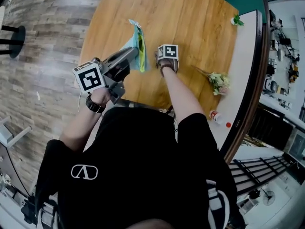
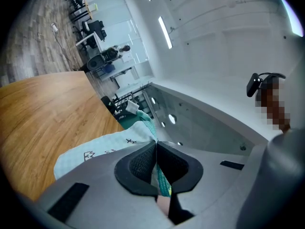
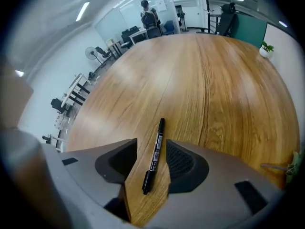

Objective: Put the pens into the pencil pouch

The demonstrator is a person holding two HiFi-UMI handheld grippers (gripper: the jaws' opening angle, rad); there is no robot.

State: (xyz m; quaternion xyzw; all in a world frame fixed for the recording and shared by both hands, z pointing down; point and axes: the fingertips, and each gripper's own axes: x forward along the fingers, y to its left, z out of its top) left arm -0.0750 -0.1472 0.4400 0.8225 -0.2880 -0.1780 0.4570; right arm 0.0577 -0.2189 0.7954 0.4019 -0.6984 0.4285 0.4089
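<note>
My left gripper (image 2: 156,144) is clenched on the pencil pouch (image 2: 95,151); in the left gripper view its two dark pads meet on a fold of the pale blue fabric, which is printed with small black drawings and spreads out to the left of the jaws. From the head view the left gripper (image 1: 135,53) reaches out roughly level over the near left part of the round wooden bench (image 1: 190,23), and the pouch (image 1: 137,41) stands on edge at its tip, teal with a yellow-green strip along one side, its far end pointing away from me. I cannot tell whether the pouch touches the wood. My right gripper (image 3: 151,142) is released: its jaws stand apart, tilted steeply down at the bench (image 3: 200,80), and a black pen (image 3: 155,154) with a white label lies flat on the wood in the gap between them, its length running near to far, closer to the right pad, with neither pad pressing on it. In the head view the right gripper (image 1: 167,56) sits just right of the pouch, near the middle of the bench, and its marker cube covers the pen. Further right on the bench lie a small bunch of flowers (image 1: 218,82) and, at the far right edge, a small green plant (image 1: 236,19).
</note>
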